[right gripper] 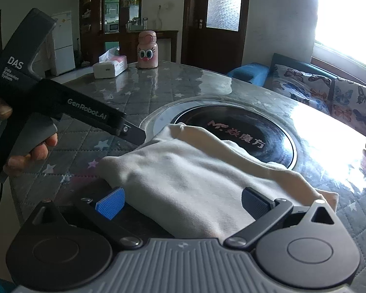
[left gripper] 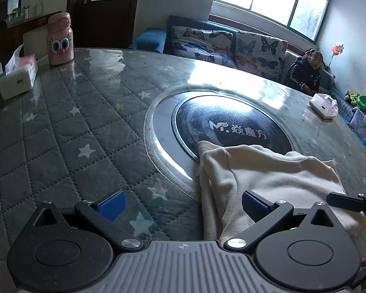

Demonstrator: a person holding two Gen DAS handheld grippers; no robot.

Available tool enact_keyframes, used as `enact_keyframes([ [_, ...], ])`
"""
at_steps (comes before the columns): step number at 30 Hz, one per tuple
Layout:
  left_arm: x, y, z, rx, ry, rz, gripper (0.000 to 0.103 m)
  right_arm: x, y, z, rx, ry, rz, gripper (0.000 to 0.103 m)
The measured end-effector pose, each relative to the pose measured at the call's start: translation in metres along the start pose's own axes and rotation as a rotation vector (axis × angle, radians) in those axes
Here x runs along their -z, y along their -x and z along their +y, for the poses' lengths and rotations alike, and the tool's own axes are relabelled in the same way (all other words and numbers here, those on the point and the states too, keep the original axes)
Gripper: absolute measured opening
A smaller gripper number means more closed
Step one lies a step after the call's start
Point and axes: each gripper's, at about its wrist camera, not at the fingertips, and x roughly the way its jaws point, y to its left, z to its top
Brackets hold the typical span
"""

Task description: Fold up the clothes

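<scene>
While a cream garment (right gripper: 195,178) lies bunched on the table (left gripper: 61,127), both grippers hover low over it with nothing held. It rests on the quilted, star-printed cover under a glossy clear sheet, its far edge draped over the rim of the round black cooktop (left gripper: 231,127) set into the table's middle.

In the left wrist view the left gripper (left gripper: 183,206) has its blue-padded fingers (left gripper: 112,205) spread wide — one over bare table, the other above the garment's left edge. The right gripper (right gripper: 183,204) is spread just as wide, the cloth lying between and beneath its fingers without being pinched. The right wrist view also shows the left gripper from the side, a hand (right gripper: 36,146) round its handle, its tip at the garment's far left corner.

At the table's far edge stand a pink cartoon-faced bottle (left gripper: 60,39) and a tissue box (left gripper: 18,77) just beside it.
</scene>
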Motion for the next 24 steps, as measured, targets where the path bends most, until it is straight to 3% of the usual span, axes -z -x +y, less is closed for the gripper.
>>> enact_keyframes([
  [24,-0.003,-0.009,0.005,-0.024,0.018,0.037,0.103,-0.006,-0.006,0.013,-0.035,0.037,0.014,0.103],
])
